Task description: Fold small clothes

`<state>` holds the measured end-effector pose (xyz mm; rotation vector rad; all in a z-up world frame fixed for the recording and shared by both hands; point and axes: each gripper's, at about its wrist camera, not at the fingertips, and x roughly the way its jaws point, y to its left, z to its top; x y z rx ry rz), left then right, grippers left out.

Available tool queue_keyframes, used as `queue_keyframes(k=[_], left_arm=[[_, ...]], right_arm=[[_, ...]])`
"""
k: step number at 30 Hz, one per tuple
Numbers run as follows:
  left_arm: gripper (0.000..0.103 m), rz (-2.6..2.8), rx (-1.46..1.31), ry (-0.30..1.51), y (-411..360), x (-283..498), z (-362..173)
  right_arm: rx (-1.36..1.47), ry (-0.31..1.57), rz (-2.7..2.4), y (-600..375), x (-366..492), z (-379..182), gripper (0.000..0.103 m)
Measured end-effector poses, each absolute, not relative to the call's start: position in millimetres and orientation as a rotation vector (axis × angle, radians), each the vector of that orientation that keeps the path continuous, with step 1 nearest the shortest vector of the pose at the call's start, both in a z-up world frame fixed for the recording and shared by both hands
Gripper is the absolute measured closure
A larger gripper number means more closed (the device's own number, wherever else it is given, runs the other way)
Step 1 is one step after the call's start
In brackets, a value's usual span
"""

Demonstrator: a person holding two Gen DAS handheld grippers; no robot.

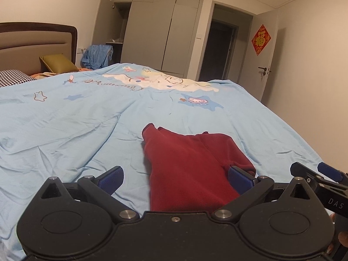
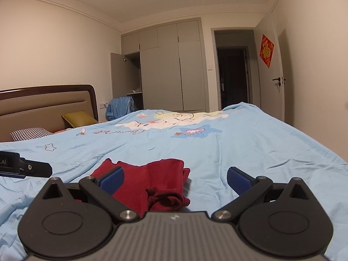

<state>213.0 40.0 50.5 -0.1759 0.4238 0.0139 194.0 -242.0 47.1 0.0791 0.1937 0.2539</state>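
A small dark red garment (image 1: 187, 163) lies partly folded on the light blue bedspread (image 1: 65, 130). My left gripper (image 1: 175, 179) is open just above its near end, blue pads wide apart, right pad touching the cloth. In the right wrist view the garment (image 2: 156, 182) lies under the left half of my open right gripper (image 2: 175, 179), its right edge bunched into a thick fold. The right gripper also shows at the right edge of the left wrist view (image 1: 322, 176), and the left gripper at the left edge of the right wrist view (image 2: 24, 166).
The bedspread (image 2: 250, 152) carries a cartoon print. A padded headboard (image 1: 37, 43), an olive pillow (image 1: 58, 63) and a checked pillow (image 1: 13, 77) are at far left. Grey wardrobes (image 1: 161, 34) with one open door, blue clothes (image 1: 97, 56), and an open room door (image 1: 265, 58) stand beyond.
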Motion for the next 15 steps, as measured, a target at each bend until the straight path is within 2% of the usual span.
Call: queue_keyframes(k=[15], left_arm=[[0.001, 0.007, -0.143, 0.451, 35, 149, 18]], right_arm=[[0.057, 0.191, 0.224, -253, 120, 36, 0.000]])
